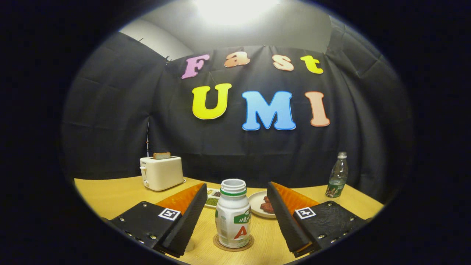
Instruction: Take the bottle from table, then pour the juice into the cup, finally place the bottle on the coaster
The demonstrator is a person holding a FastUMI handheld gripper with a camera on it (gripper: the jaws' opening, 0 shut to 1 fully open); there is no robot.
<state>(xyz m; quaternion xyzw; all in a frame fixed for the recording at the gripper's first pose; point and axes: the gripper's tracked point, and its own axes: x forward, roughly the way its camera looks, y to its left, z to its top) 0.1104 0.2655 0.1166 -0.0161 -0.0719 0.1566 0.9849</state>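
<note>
A staged recording booth, not a real kitchen: black cloth wall (110,110) hangs close behind the wooden table (110,195), where a toaster (162,173) stands like a prop.

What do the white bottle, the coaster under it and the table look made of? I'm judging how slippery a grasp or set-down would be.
White bottle: likely opaque plastic, smooth with a soft sheen and a printed label. Coaster: brown, matte disc, possibly cork or wood; too small to tell. Table: pale yellow wood-look top, smooth and slightly glossy, maybe laminate. The gripper has its jaws open on either side of the bottle, not touching.
</note>
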